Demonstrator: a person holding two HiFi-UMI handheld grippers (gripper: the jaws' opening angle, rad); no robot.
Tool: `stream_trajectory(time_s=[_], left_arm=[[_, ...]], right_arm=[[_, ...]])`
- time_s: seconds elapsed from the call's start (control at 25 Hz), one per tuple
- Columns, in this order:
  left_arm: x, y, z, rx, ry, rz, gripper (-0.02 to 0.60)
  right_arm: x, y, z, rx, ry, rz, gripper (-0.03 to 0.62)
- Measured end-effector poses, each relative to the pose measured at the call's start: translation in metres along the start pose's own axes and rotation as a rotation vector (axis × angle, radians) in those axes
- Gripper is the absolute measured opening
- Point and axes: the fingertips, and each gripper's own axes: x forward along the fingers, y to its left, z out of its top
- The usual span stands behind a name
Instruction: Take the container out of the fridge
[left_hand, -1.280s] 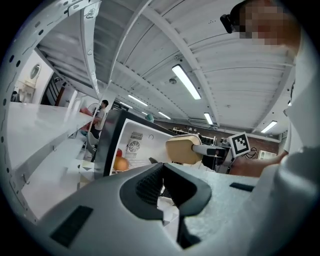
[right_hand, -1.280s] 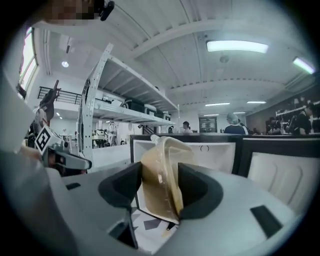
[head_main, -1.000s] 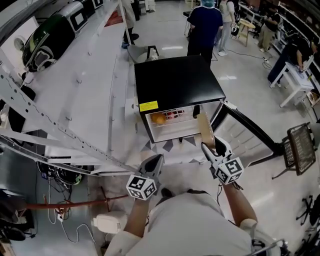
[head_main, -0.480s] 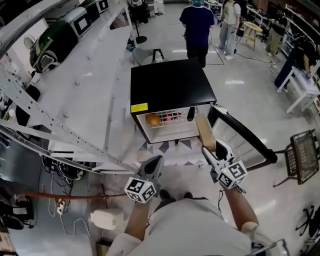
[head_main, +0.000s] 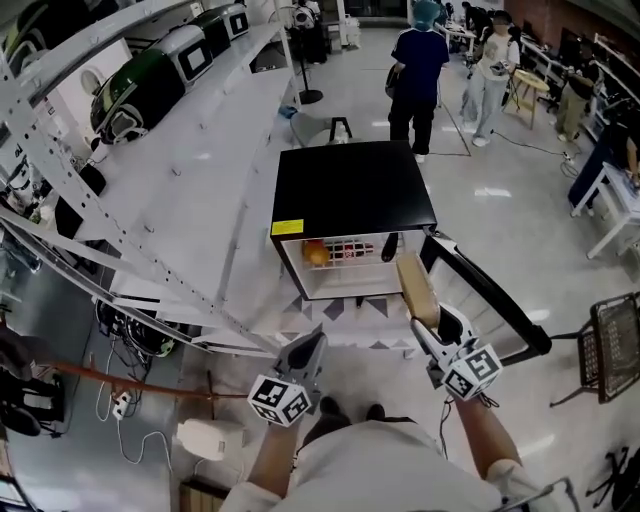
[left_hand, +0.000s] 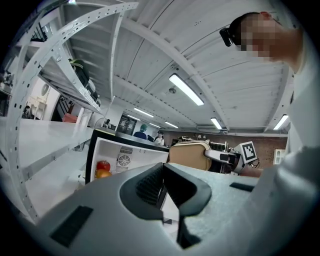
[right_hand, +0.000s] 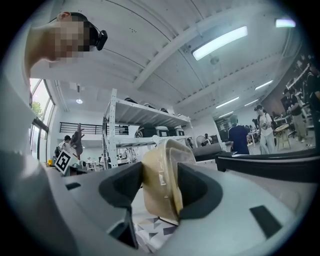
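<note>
The small black fridge (head_main: 352, 187) stands open on the floor, its door (head_main: 490, 290) swung out to the right. My right gripper (head_main: 428, 322) is shut on a tan lidded container (head_main: 415, 288), held on edge just in front of the fridge's right side. In the right gripper view the container (right_hand: 162, 180) is clamped between both pads. My left gripper (head_main: 312, 342) hangs shut and empty in front of the fridge, lower left of the container. In the left gripper view its jaws (left_hand: 162, 182) meet, with the fridge (left_hand: 125, 150) beyond them.
Inside the fridge sit an orange fruit (head_main: 316, 252), a red item (head_main: 345, 250) and a dark bottle (head_main: 388, 247). A white shelving rack (head_main: 150, 200) runs along the left. People (head_main: 418, 60) stand behind the fridge. A wire basket (head_main: 610, 345) is at the right.
The head view has shifted, so the fridge sits a little lower in frame. The right gripper keeps its hold on the container in front of the fridge. The left gripper stays shut.
</note>
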Motion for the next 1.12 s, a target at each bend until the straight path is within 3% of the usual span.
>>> stream_trajectory(time_s=[0.6,1.12], left_arm=[[-0.018,0.034,0.033,0.017,-0.042,-0.004,0.005],[-0.013,0.045,0.048,0.023,-0.066,-0.031,0.005]], right_arm=[[0.011,0.012,0.028,0.01,-0.116,-0.044,0.23],[0.028,0.02,0.039,-0.017,-0.126,-0.048,0.23]])
